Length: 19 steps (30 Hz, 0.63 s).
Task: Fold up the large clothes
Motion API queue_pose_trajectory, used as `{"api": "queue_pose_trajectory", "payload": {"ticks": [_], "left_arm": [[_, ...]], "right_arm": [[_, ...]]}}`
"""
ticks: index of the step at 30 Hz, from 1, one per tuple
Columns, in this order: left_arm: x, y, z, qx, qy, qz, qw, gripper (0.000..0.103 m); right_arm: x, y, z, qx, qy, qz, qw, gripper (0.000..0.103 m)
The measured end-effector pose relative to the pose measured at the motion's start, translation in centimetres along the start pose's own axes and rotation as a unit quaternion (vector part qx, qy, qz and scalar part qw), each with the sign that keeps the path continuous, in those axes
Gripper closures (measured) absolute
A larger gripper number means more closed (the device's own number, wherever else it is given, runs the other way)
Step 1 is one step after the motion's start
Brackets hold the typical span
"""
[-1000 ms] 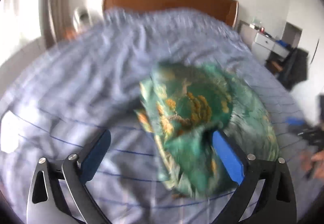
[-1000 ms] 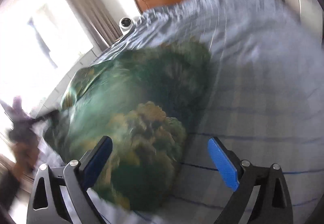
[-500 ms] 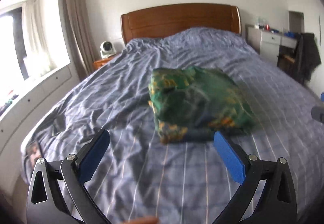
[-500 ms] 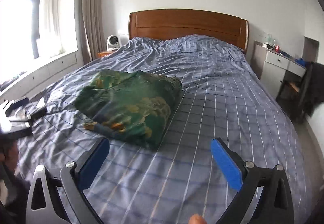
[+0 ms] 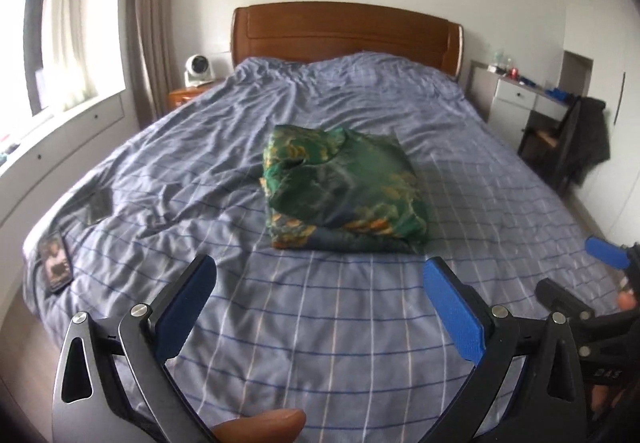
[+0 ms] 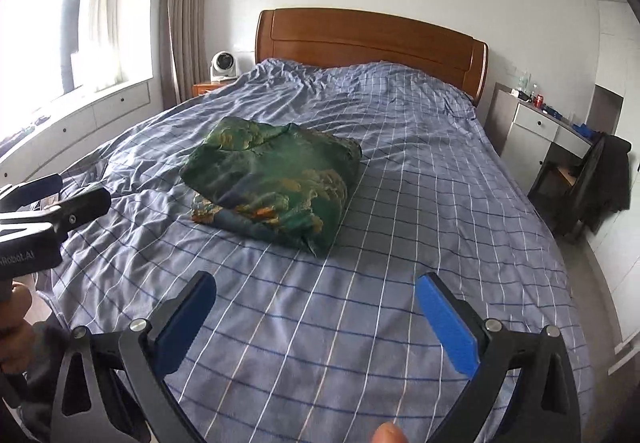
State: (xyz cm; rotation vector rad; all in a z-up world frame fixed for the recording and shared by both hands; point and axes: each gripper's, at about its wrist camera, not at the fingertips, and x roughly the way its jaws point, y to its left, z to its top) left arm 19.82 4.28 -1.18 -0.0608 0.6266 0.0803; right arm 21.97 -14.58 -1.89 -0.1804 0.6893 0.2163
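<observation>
A green garment with a gold pattern [image 5: 340, 189] lies folded into a thick bundle in the middle of the bed [image 5: 360, 323]; the right wrist view shows the same garment [image 6: 276, 183]. My left gripper [image 5: 318, 307] is open and empty, well short of the bundle and above the near bedding. My right gripper [image 6: 316, 317] is likewise open and empty, back from the bundle. Each view catches the other gripper at its edge: the right one [image 5: 608, 255], the left one [image 6: 56, 203].
The blue checked bed [image 6: 400, 243] fills the room's middle, with a wooden headboard [image 5: 344, 35] behind. A phone [image 5: 56, 261] lies at the bed's left edge. A fan [image 6: 222, 65] sits on a nightstand; a white desk [image 6: 536, 123] and chair with dark clothing [image 6: 600, 183] stand at right.
Both grippers have pulled back from the garment, which was close between the fingers a second ago and now lies folded farther off on the bed.
</observation>
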Motion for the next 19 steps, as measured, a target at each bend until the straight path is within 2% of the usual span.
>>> {"api": "queue_pose_trajectory", "payload": {"ticks": [7,10,14,19], "left_arm": [[-0.9,-1.0,-0.6,0.019,-0.003,0.034,0.9992,0.000],[-0.7,-0.9,-0.7,0.013,0.012,0.047,0.9988,0.000],[-0.4,-0.4,-1.0,-0.004,0.018,0.030,0.9994,0.000],[-0.4,-0.8,-1.3,-0.002,0.017,0.029,0.9994,0.000]], "right_arm": [[-1.8,1.0,0.5,-0.010,-0.014,-0.002,1.000,0.001],[-2.0,1.2,0.2,-0.012,-0.013,-0.001,1.000,0.001],[-2.0,1.2,0.0,-0.010,-0.012,-0.003,1.000,0.001],[-2.1,0.9,-0.1,-0.005,-0.013,-0.002,1.000,0.001]]}}
